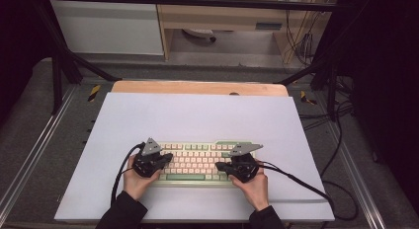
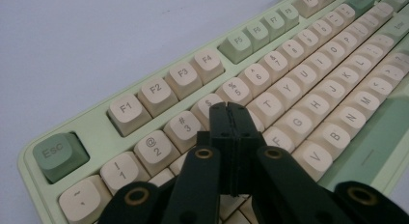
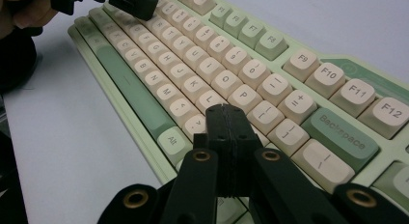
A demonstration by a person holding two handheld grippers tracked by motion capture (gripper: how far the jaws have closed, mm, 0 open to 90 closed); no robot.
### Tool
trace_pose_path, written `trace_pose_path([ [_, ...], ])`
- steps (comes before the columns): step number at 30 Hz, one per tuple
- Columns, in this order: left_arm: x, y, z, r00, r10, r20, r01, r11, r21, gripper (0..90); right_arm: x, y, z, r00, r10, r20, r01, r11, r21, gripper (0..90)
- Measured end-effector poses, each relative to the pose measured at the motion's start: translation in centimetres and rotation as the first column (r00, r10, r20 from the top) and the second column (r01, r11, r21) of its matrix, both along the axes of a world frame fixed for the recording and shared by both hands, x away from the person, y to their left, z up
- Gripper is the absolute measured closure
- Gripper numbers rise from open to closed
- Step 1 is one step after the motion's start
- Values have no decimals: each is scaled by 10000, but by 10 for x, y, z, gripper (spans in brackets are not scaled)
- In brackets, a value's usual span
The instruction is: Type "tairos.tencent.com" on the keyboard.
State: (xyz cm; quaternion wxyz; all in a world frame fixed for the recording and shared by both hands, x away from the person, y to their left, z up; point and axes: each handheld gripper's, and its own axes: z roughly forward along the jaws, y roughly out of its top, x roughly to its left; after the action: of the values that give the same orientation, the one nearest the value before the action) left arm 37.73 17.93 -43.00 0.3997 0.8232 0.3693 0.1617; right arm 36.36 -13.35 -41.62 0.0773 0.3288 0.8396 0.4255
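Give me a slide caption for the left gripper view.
Left gripper, jaws shut, poised over the number row of a green-and-cream keyboard on a pale mat.

Even overhead light, dark surroundings (gripper views soft at far edges).

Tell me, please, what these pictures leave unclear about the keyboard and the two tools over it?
- Left gripper view: the left tool, shut, hides the keys beneath its tip; whether it touches the keyboard cannot be told.
- Right gripper view: the right tool, shut, covers keys near L; contact unclear.
- High view: key legends too small to read.
- Right gripper view: keyboard's right end cut off by the frame.
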Motion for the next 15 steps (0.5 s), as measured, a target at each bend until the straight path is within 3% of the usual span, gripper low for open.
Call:
trace_pose_path([
  [15,-6,7,5,9998,-198,22,198,9997,-116,900,-1,1,0,10000,34,-53,-34,10000,69,900],
])
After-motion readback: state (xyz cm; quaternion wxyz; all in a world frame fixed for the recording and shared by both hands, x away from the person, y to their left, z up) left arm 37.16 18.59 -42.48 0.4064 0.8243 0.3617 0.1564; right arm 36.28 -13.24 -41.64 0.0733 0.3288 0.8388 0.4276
